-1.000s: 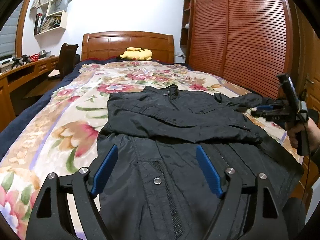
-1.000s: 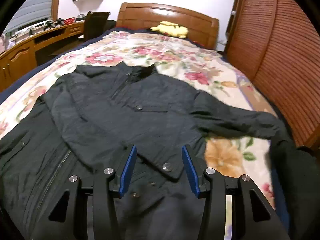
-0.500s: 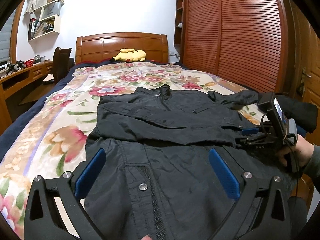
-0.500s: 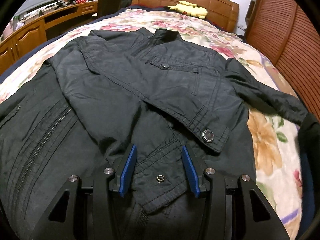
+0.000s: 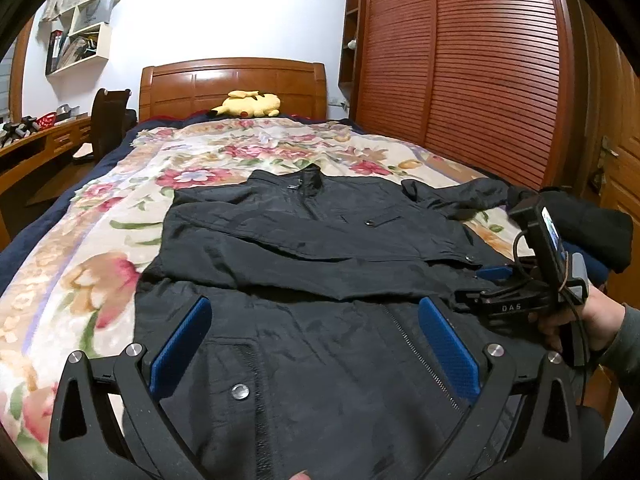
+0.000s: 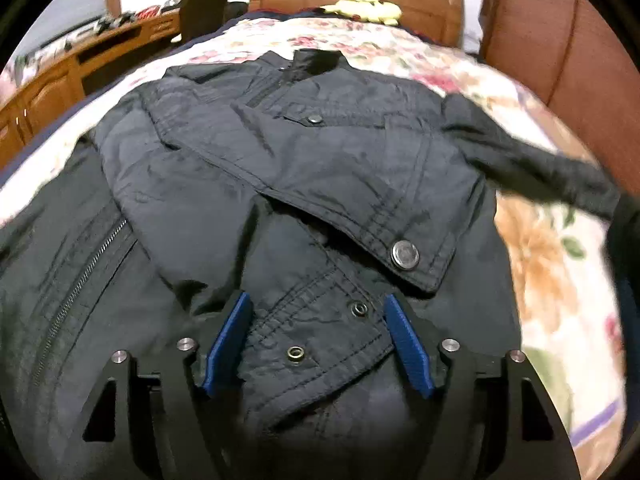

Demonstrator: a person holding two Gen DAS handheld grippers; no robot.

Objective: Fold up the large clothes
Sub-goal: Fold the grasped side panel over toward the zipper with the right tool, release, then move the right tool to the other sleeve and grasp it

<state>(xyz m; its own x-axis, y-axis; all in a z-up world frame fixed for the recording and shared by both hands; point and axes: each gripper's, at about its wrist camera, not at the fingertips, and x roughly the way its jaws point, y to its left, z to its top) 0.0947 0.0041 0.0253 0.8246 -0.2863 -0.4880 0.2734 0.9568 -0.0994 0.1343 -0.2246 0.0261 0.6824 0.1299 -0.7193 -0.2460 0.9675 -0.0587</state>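
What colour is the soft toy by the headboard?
Yellow. The soft toy shows best in the left wrist view.

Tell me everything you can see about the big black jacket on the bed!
The black jacket looks like thin, crinkly woven cloth. It lies front up on the flowery bedspread, collar toward the headboard. It has a metal zipper, round metal snaps and a chest pocket flap. One sleeve is folded across its front; the other stretches out sideways. The right gripper, jaws opening, straddles a snap tab near the folded sleeve's cuff.

Dim, warm indoor light with a brightly washed white wall (image 5: pixel 224 12), heavy fisheye bending and black corners in both views, the left wrist view sharp, the right wrist view smeared by motion blur toward its edges.
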